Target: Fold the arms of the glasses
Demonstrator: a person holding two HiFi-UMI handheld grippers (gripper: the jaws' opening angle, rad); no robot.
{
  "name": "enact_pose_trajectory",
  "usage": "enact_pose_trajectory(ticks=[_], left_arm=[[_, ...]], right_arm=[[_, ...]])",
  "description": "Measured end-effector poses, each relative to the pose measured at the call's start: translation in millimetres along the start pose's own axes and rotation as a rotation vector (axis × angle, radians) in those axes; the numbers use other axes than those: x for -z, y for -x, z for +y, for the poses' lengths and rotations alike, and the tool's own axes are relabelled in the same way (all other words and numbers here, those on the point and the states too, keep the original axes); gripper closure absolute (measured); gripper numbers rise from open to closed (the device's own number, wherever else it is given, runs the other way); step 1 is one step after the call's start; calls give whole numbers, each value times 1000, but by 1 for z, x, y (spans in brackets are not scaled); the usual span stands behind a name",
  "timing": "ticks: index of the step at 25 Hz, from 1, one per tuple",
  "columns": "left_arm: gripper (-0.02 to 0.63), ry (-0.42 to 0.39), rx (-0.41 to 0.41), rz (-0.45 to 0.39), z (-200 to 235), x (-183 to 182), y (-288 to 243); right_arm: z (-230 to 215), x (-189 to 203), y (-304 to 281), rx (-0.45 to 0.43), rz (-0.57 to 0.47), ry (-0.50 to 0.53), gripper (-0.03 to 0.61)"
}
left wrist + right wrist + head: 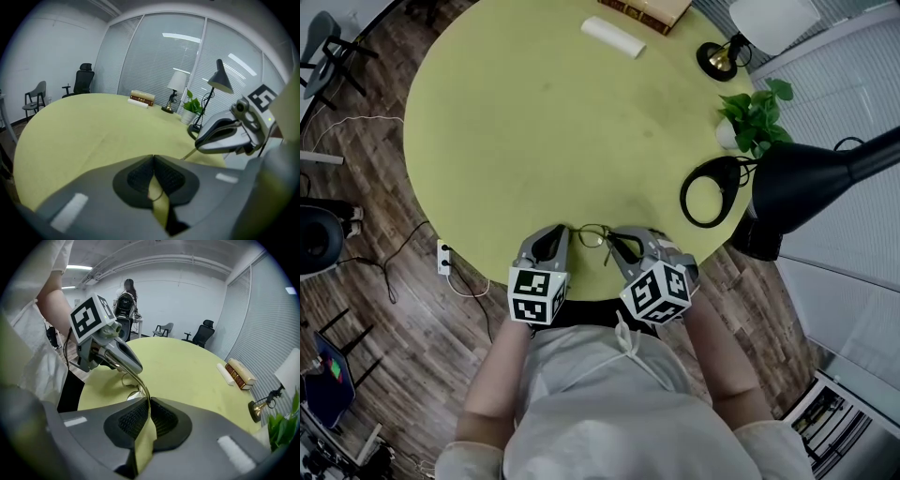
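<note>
Two claws meet over the glasses (592, 234) at the near edge of the round yellow-green table (506, 122), right in front of me. My left claw (555, 236) has its jaws pressed together at the tips. In its own view a thin wire of the frame crosses the narrow gap between the pads, so I read it as clamped on the glasses. My right claw (624, 244) is likewise almost closed, its pads pinching a thin gold arm (143, 387) that curves up out of the jaws toward the left claw. The lenses show just behind that arm, low over the tabletop. In the head view the frame sits between the two sets of fingertips, and I cannot tell whether it touches the surface or hangs just above it. Both claws tilt downward. Well apart from them, on the far side, lie a book (645, 9) and a white roll (614, 37) just beside it, with a small white-shaded lamp (764, 23) to their right. Nearer, along the right rim, stand a plant (755, 112) and a black desk lamp (797, 178) whose ring base (710, 192) rests on the table.
</note>
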State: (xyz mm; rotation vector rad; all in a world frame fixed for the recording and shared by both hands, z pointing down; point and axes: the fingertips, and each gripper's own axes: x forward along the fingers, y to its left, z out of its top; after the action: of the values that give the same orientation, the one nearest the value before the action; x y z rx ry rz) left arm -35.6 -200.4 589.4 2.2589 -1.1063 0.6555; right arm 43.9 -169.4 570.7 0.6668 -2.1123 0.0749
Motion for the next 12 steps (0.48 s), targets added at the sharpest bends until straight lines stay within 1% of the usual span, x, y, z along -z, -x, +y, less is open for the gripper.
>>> enact_pose_trajectory(ticks=[2,4,6,8,9,12], left_arm=[[607,-10,-11,7,6,7,10],[607,7,-33,39,14,23,19],[607,69,-51,63,20,39,25],[607,134,-61,69,22,49,29],[607,147,-63,69,21,51,29],[607,119,-63,69,16,50,25]], right_arm=[[1,-1,0,15,8,8,560],[3,-1,1,19,13,21,560],[5,-1,2,21,17,29,560],[5,0,3,24,21,38,560],[5,0,3,25,23,44,560],[7,1,3,24,31,62,560]])
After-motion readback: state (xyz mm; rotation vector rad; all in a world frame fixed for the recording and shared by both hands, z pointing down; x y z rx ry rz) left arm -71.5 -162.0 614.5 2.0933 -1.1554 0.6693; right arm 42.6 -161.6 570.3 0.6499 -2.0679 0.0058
